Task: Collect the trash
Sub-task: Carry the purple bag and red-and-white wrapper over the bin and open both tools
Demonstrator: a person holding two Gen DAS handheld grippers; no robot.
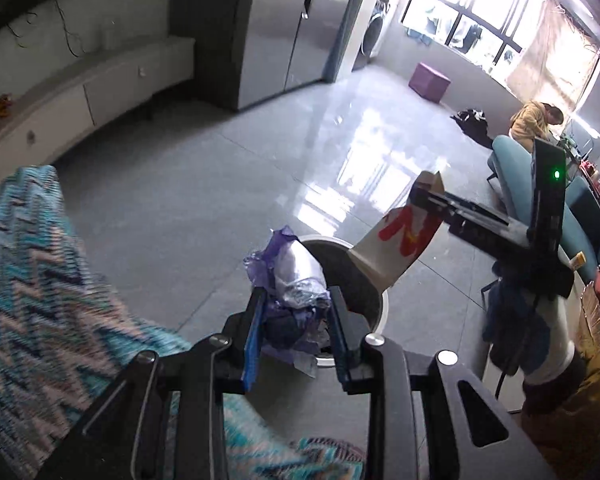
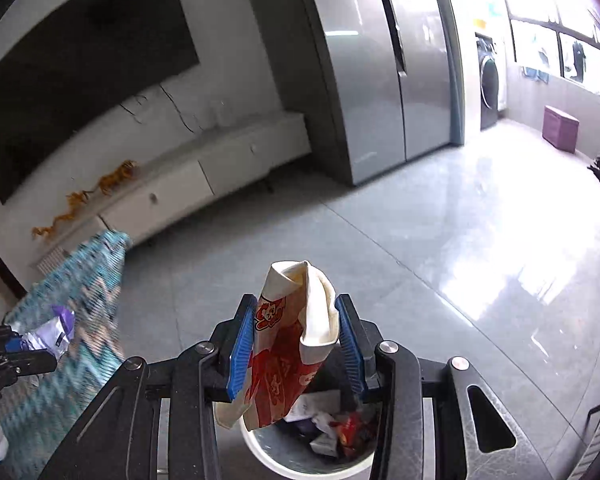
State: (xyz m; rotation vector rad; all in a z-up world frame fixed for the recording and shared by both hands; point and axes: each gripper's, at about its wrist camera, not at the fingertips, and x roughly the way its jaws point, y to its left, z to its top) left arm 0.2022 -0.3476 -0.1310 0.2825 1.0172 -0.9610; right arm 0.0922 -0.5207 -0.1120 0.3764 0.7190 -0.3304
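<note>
Trash fills both grippers above a white bin (image 2: 260, 446) standing on the grey tiled floor (image 1: 204, 200). Crumpled purple and clear plastic wrapping (image 1: 296, 280) sits clenched between the blue pads of the left gripper (image 1: 298, 336), just beside the bin's rim on the near side. A folded red-and-white paper bag (image 2: 288, 364) is clamped in the fingers (image 2: 242, 348) of the right gripper (image 2: 298, 346), its lower end hanging over the bin's mouth. Inside the bin lie more scraps, white paper and a red packet (image 2: 350, 428) among them. A teal zigzag-patterned cloth (image 1: 32, 264) covers a surface left of the bin. Further off stand a long white low cabinet (image 2: 204, 176), a steel refrigerator (image 2: 384, 72) and a washing machine (image 2: 490, 80); a person in a yellow top (image 1: 534, 120) sits by the windows.
</note>
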